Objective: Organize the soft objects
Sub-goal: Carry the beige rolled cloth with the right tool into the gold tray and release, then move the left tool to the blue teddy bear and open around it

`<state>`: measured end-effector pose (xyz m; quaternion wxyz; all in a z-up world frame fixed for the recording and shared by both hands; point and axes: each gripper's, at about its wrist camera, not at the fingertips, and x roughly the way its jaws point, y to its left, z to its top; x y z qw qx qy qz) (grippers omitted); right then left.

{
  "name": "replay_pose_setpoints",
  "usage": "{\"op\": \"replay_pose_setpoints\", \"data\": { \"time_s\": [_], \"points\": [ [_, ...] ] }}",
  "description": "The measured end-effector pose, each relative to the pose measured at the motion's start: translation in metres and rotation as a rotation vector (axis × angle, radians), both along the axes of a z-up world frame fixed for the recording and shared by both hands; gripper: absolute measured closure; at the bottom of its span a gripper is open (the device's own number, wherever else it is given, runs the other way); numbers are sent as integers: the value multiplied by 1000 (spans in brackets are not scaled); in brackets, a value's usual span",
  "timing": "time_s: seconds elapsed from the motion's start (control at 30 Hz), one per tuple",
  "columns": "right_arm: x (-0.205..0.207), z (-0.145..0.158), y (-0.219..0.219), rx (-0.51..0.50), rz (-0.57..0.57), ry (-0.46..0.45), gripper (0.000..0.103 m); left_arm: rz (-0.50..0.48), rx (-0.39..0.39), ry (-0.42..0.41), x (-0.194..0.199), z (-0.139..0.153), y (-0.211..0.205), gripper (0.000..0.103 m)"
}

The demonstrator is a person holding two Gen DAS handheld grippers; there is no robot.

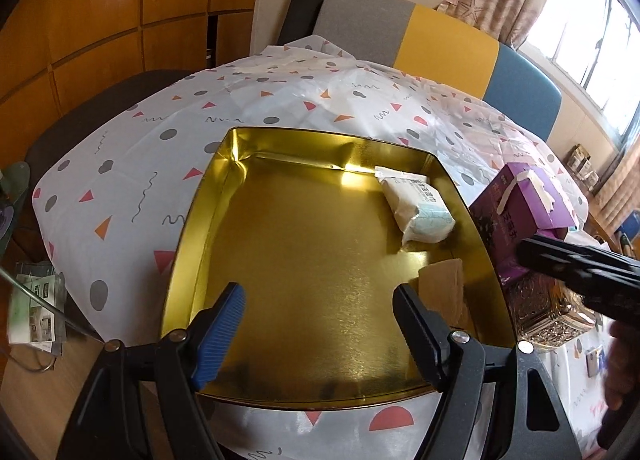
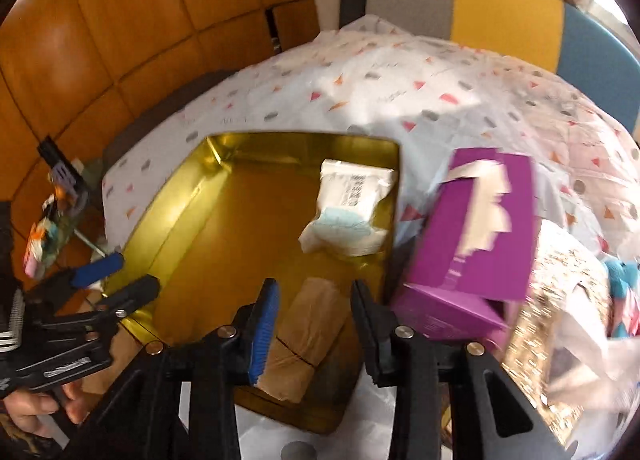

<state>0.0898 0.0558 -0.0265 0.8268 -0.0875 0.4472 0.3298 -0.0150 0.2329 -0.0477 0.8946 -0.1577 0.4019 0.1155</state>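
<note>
A gold tin (image 1: pixel 188 244) sits on the cloth-covered worktop (image 1: pixel 120 163), with a white pack (image 2: pixel 350 211) in its far right corner and a brown pack (image 2: pixel 308 336) at its near right. The right gripper (image 2: pixel 314 320) straddles the brown pack, jaws apart and not pressing it; the left gripper (image 1: pixel 320 324) hangs over the tin, jaws wide and empty. A purple box (image 2: pixel 476 236) crowds the tin's right wall, leaning on an ornate gold box (image 1: pixel 540 312).

Below my ribbed blue rubber pad (image 1: pixel 218 334), a glossy gold metal tin (image 1: pixel 320 300) holds a matt brown paper packet (image 2: pixel 304 340) and a crinkly plastic-wrapped pack (image 1: pixel 416 205).
</note>
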Motion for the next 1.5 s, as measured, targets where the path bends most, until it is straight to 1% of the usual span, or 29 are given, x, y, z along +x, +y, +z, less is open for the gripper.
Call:
{"op": "replay_pose_setpoints", "data": {
  "time_s": [0.1, 0.2, 0.3, 0.43, 0.5, 0.57, 0.63, 0.7, 0.77, 0.87, 0.9, 0.97, 1.03, 1.1, 1.23, 1.33, 1.4, 1.5],
  "points": [
    [-12, 9, -21, 29, -32, -23, 63, -16, 3, 0, 0, 1, -5, 26],
    [-23, 14, -48, 54, -74, -26, 63, -25, -1, -7, 0, 2, -8, 22],
    [-32, 16, -81, 61, -130, -27, 62, -33, 1, -12, -1, 3, -11, 22],
    [-42, 15, -146, 101, -279, 49, 61, -40, 6, -7, 2, 3, -16, 22],
    [-46, 10, -185, 125, -392, 104, 59, -44, 6, -8, 2, 3, -19, 22],
    [-48, 3, -228, 150, -529, 169, 51, -56, 0, -8, 3, 3, -22, 22],
    [-51, -3, -272, 150, -708, 203, 45, -73, -6, -6, 5, 2, -25, 21],
    [-53, -12, -319, 178, -900, 255, 40, -83, -10, -5, 6, 2, -27, 18],
    [-58, -25, -363, 242, -1093, 317, 33, -91, -15, -7, 7, 2, -29, 18],
    [-63, -48, -406, 328, -1279, 388, 32, -98, -18, -3, 8, 1, -31, 18],
    [-62, -52, -412, 335, -1306, 390, 32, -97, -19, -2, 8, 1, -31, 18],
    [-57, -60, -419, 317, -1347, 392, 32, -99, -19, 0, 8, 0, -31, 18],
    [-50, -71, -427, 332, -1342, 413, 32, -107, -21, -3, 8, 1, -32, 18],
    [-39, -73, -425, 294, -1336, 414, 32, -121, -21, -11, 8, 3, -34, 18],
    [-13, -74, -422, 177, -1260, 364, 32, -156, -10, -20, 8, 7, -42, 18],
    [0, -82, -420, 92, -1227, 326, 32, -211, -4, -36, 9, 16, -53, 18],
    [2, -86, -421, 74, -1221, 325, 32, -251, 3, -53, 12, 24, -62, 18],
    [4, -84, -421, 47, -1219, 299, 32, -323, 2, -80, 16, 39, -84, 18]
  ]
}}
